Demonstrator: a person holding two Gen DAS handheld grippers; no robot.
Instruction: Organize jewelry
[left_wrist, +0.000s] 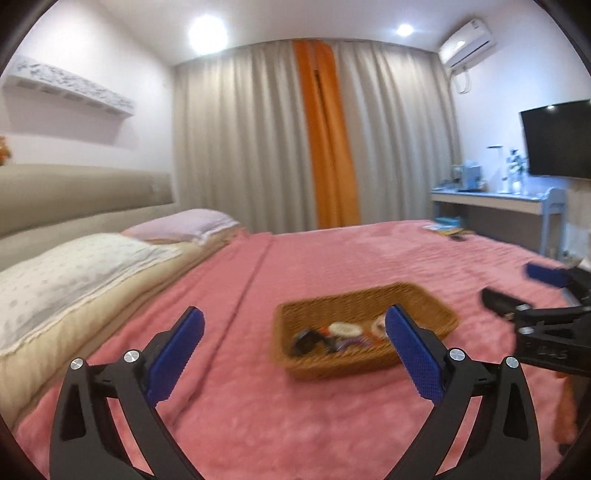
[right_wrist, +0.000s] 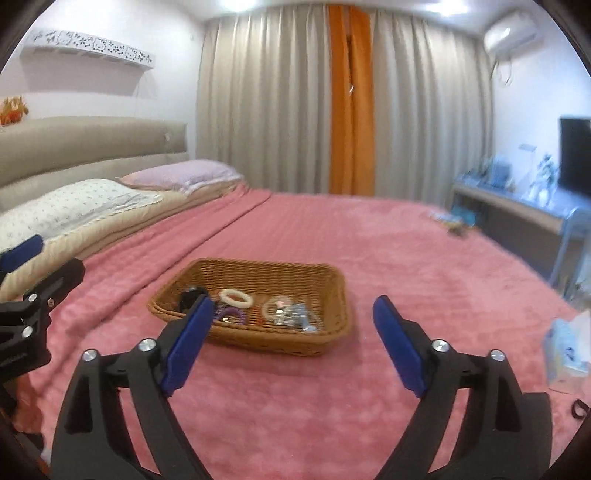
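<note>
Centre of left view: basket (left_wrist: 364, 326) on bed (left_wrist: 258, 424), jewelry (left_wrist: 332, 334) inside, ahead-right of left hand-held gripper (left_wrist: 293, 345), jaws spread, empty. Right view: basket ahead-left of right hand-held gripper (right_wrist: 293, 325), released, seemingly nearer.

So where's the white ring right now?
In the right wrist view, the white ring lies inside the wicker basket on the pink blanket, left of centre, beside a purple piece.

Left gripper (left_wrist: 293, 345) and right gripper (right_wrist: 293, 332): matte black, forked plastic arms, each ending in a flat, finely textured blue pad (left_wrist: 413, 356). Round silver screw heads (left_wrist: 457, 355) mark the finger pivots. Faint embossed lettering appears on the black body.
</note>
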